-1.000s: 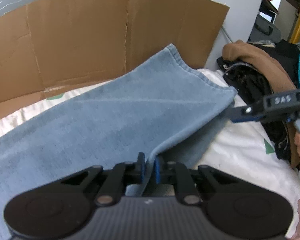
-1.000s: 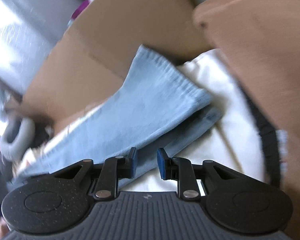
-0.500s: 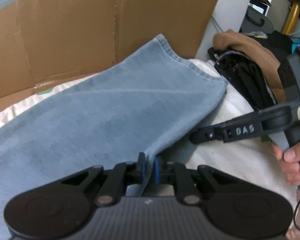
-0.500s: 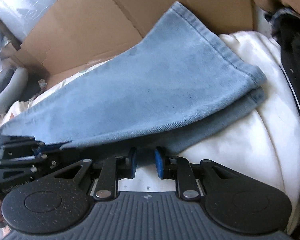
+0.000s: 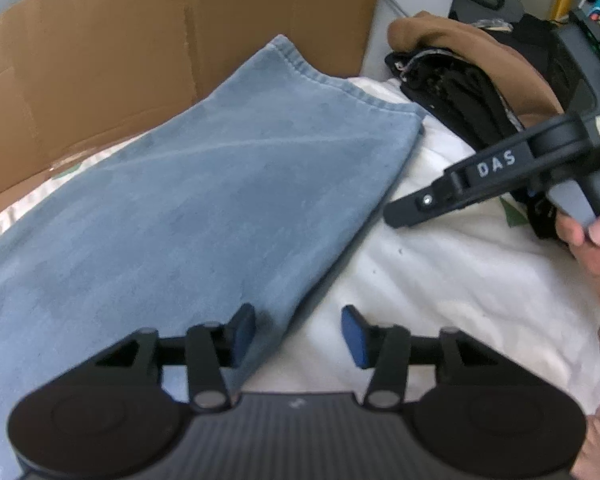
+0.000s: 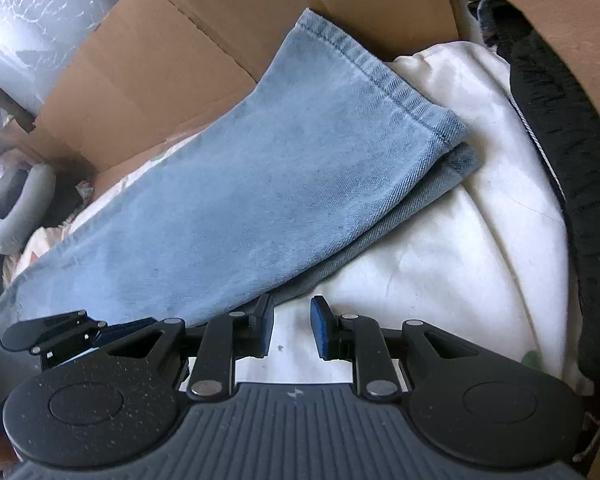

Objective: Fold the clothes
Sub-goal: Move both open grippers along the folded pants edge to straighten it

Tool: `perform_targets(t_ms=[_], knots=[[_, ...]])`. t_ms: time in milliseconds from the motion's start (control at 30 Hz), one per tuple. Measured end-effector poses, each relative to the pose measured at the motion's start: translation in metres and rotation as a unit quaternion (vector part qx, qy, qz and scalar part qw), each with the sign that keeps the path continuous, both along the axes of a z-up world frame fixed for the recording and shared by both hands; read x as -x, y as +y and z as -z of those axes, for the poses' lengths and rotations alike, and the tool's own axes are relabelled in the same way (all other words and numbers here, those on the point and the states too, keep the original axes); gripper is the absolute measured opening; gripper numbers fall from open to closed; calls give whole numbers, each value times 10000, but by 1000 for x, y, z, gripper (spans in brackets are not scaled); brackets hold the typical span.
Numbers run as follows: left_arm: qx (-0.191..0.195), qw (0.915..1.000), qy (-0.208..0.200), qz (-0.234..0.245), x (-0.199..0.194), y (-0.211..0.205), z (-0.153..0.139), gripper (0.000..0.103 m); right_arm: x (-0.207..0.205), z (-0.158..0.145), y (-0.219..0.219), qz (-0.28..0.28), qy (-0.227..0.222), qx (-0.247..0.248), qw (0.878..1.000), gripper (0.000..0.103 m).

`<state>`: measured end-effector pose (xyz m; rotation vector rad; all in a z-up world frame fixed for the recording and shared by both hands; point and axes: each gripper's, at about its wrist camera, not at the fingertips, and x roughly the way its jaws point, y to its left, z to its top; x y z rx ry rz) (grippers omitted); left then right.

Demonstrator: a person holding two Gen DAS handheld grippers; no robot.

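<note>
- The blue jeans [image 5: 204,200] lie on the white bedding [image 5: 440,280], one leg laid over the other, the hems near the cardboard sheet [image 5: 140,48] at the far side. Judged from how they lie, the lengthwise fold is done — the crosswise folds are still to come.
- The left tool [image 5: 298,336] has its jaws opening; the near edge of the denim lies by the left pad, but nothing is pinched between the pads.
- The right tool [image 6: 292,330] stands with a narrow gap between its pads, over bare bedding just beside the jeans' edge, gripping nothing.
- The left wrist view alone shows the right tool from the side, in the person's hand [image 5: 592,248], apart from the hems — and the heap of brown and black clothes [image 5: 460,64] beyond it, seemingly waiting to be folded.
- The right wrist view alone shows the lower leg's hem peeking out under the upper one, so the two legs are not quite lined up. It also shows a grey ring-shaped cushion [image 6: 16,208] at the left edge.
</note>
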<state>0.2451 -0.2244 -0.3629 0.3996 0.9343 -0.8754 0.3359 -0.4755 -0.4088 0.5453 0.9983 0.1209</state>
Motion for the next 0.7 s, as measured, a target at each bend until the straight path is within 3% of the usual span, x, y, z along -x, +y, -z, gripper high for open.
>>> perform_targets(t_ms=[67, 300, 467, 700], knots=[[-29, 10000, -35, -67, 3, 12, -8, 68, 3, -4, 1, -3, -41, -60, 10000, 30], [-469, 9982, -212, -296, 14, 74, -35, 74, 8, -14, 16, -212, -182, -131, 9995, 33], [-591, 9950, -306, -746, 15, 120, -55, 80, 4, -22, 36, -449, -262, -75, 9986, 33], [-736, 9919, -220, -1014, 17, 152, -49, 85, 2, -31, 63, -817, -327, -1, 9961, 37]])
